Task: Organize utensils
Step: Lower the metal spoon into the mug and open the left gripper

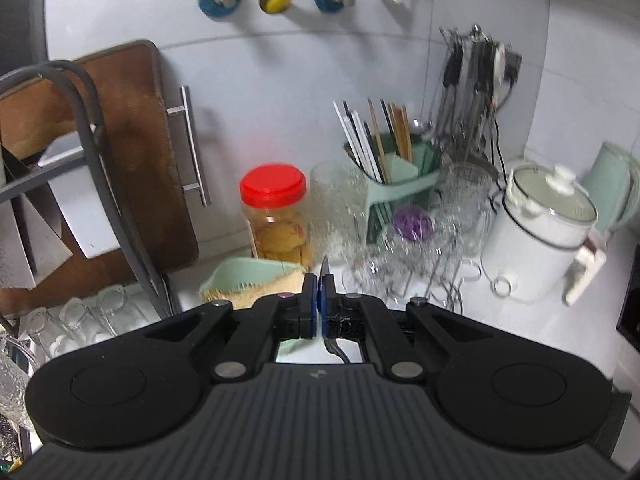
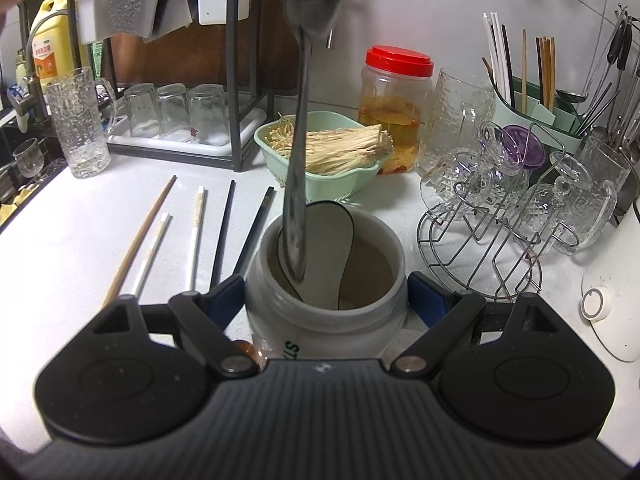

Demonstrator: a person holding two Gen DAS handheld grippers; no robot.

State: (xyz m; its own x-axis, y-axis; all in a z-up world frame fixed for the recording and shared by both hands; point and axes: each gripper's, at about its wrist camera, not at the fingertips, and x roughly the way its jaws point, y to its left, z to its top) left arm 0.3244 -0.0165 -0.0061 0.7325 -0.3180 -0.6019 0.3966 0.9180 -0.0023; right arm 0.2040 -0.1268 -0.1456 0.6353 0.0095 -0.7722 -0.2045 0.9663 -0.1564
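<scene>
White table (image 2: 72, 216) carries the whole arrangement. Right hand-held gripper (image 2: 326, 300): its jaws stand wide apart on either side of a white jar (image 2: 324, 320), with the blue pads at the jar's flanks; whether they press on it cannot be told. Inside the jar leans a white flat spoon (image 2: 328, 248), and a long metal spoon (image 2: 298, 184) reaches down into the mouth, its handle end low in the jar and its bowl raised at the top of the view, where a dark shape holds it.

Left hand-held gripper (image 1: 320, 300): jaws together, clamped on a thin metal utensil whose pointed tip (image 1: 324, 266) juts out ahead of the pads and whose other part shows below them.

Five loose chopsticks lie on the table left of the jar: one wooden (image 2: 140, 240), two white (image 2: 154, 248) (image 2: 196, 236) and two black (image 2: 224, 232) (image 2: 256, 228).

Behind the jar sits a green basket (image 2: 344, 184) of pale mushrooms, then a red-lidded plastic jar (image 2: 394, 108). To the right, a wire rack (image 2: 480, 240) bears upturned glass cups, and a green holder (image 2: 560, 120) stands further back with more chopsticks upright in it. Blur softens the left wrist view.
</scene>
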